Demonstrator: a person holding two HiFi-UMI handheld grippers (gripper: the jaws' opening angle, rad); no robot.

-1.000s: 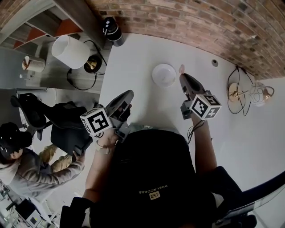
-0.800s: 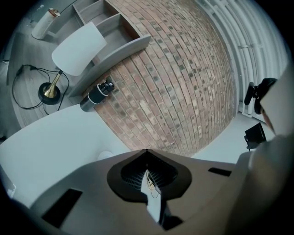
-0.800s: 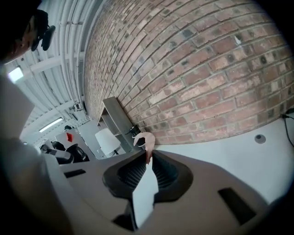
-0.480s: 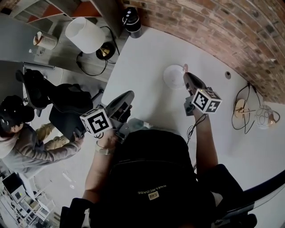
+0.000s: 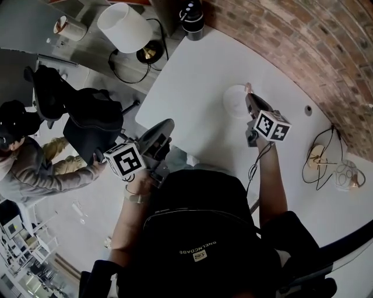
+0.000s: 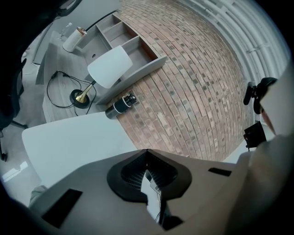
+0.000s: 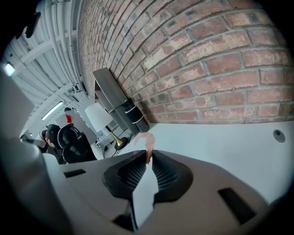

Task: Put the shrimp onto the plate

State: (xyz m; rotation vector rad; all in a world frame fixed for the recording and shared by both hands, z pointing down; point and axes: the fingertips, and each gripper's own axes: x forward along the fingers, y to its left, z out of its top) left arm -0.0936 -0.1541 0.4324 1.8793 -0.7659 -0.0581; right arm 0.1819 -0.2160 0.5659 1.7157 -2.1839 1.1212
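Note:
A pink shrimp (image 7: 146,143) sticks out from the tips of my right gripper (image 7: 148,156), which is shut on it. In the head view the right gripper (image 5: 250,95) hangs at the right rim of the round white plate (image 5: 234,101), with the shrimp (image 5: 249,88) at its tip. The plate is hidden in the right gripper view. My left gripper (image 5: 169,123) is held near the table's near edge, jaws together with nothing between them; in its own view the left gripper (image 6: 147,152) points at the brick wall.
A white table (image 5: 192,75) runs along a brick wall (image 5: 303,41). A black speaker (image 5: 192,11) stands at the table's far corner. A white lamp (image 5: 124,27) and cables lie left of the table. A seated person (image 5: 23,157) is at far left; a wire ornament (image 5: 319,158) lies right.
The head view has swung, so everything has shifted right and up. My right gripper with the shrimp stays by the plate's right rim. The left gripper has kept its place.

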